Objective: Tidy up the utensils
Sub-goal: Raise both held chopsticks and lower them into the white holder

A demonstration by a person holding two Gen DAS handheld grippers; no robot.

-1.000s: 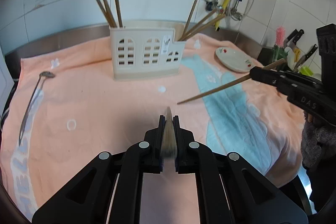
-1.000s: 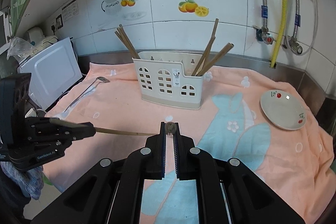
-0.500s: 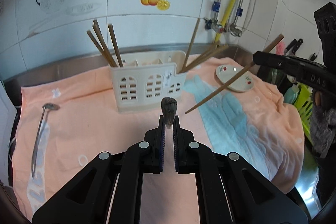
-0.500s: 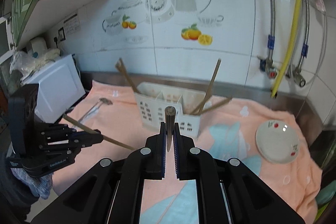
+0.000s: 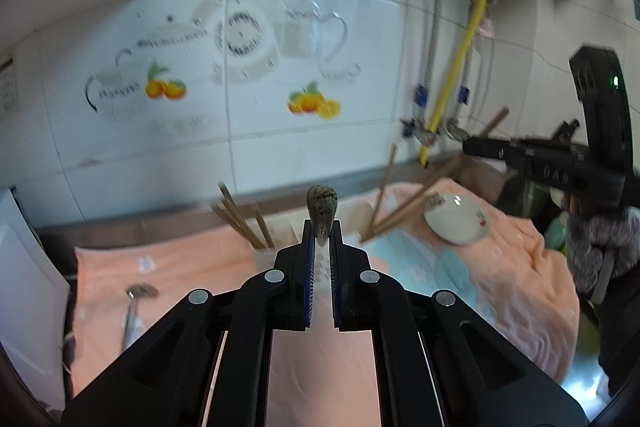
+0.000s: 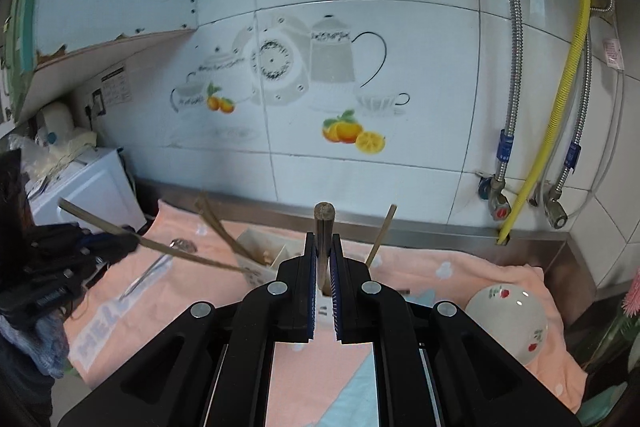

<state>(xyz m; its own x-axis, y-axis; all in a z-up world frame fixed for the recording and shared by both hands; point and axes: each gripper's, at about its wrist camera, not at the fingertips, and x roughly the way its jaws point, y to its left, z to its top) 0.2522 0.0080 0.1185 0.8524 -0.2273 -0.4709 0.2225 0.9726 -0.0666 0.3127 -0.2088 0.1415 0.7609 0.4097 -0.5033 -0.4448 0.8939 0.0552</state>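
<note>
Wooden and thin, the chopstick in your left tool (image 5: pixel 321 231) gave you very little to hold: the jaws were pinched almost fully together on it, and its blunt end stood up just past the fingertips. Your right tool (image 6: pixel 323 245) was in the same state, clamped nearly closed on a second chopstick (image 6: pixel 323 227), seen end-on from its own camera. From the right wrist view, the left chopstick (image 6: pixel 160 247) ran long and slanted, its far tip reaching toward the white utensil holder (image 6: pixel 260 247) on the peach towel (image 6: pixel 460 275).

The risk, as I judged it, lay in that long overhang. With so much stick beyond the pads, a light knock of the tip on the holder's rim or on the chopsticks already standing in it (image 5: pixel 244 223) could have swung it round in the grip or pulled it free. You were holding both tools well above the tabletop, so a dropped stick would probably have bounced and rolled, perhaps off the towel's edge.

A second danger was the two sticks crossing. Both pointed toward the same holder, and if you had brought them in together, one could have struck the other.

The left view was blurred, which suggested quick motion; a fast approach would have made aiming into a narrow compartment harder. The small plate (image 6: pixel 508 323) and the ladle (image 5: pixel 134 311) lay well aside, and looked safe.
</note>
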